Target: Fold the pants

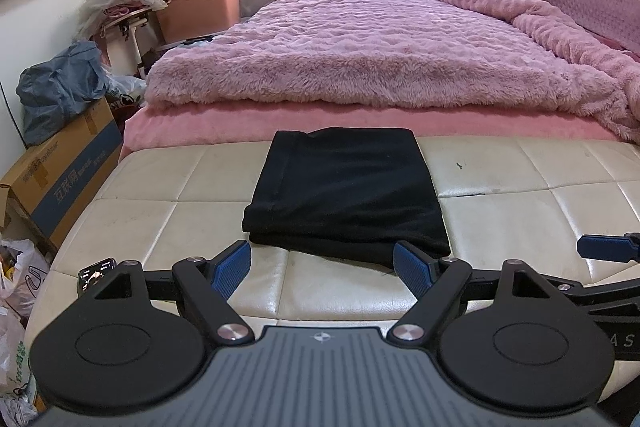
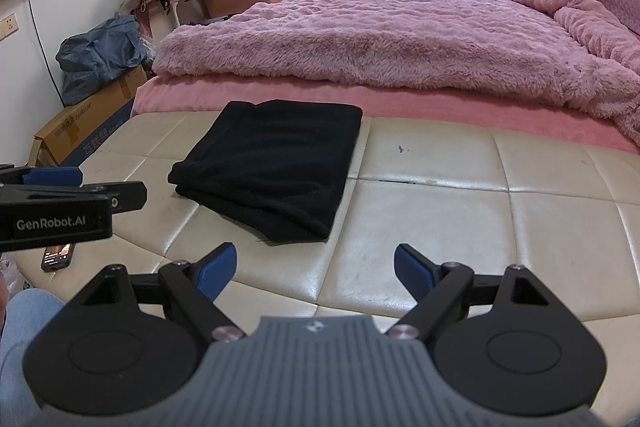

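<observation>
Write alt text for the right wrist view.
Black pants lie folded into a neat rectangle on a cream tufted bench, ahead-left of the open, empty right gripper. The left gripper enters from the left; a pink-blanketed bed lies behind.

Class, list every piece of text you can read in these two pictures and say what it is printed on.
"GenRobot.AI": side of the left hand-held gripper.
"互联网": blue band on the brown cardboard box.
"Royalstar": tan top edge of that box, faint.
"AS": cut off, on the right hand-held gripper.
Phone screen and plastic-bag print: too blurred.
</observation>
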The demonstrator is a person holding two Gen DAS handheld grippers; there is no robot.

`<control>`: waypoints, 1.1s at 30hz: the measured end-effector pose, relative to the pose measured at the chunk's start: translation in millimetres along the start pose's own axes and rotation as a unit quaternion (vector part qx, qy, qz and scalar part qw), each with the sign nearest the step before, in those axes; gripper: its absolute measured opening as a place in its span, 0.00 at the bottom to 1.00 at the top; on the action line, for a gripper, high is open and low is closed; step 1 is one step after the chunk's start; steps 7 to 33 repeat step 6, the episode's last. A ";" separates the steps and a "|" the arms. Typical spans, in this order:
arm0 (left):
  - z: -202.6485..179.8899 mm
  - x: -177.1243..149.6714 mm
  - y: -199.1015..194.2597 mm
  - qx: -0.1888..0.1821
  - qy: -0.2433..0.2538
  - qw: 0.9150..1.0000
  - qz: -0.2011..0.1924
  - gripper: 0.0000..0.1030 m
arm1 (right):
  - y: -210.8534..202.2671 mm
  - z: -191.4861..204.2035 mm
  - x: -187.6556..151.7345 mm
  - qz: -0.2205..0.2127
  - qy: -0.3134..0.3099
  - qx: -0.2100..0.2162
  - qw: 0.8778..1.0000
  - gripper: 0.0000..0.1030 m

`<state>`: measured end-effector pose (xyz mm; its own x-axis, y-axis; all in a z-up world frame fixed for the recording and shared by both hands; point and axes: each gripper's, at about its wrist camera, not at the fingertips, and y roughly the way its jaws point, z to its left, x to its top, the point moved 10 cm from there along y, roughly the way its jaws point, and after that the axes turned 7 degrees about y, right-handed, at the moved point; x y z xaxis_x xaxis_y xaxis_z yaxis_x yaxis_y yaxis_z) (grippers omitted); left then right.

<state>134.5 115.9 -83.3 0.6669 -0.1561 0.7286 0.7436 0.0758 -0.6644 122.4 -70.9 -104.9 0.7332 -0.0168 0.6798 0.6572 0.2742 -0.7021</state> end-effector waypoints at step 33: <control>-0.6 0.7 0.5 -0.003 0.001 1.000 -0.001 0.92 | 1.9 -1.2 -0.4 0.003 0.002 0.001 1.000 0.80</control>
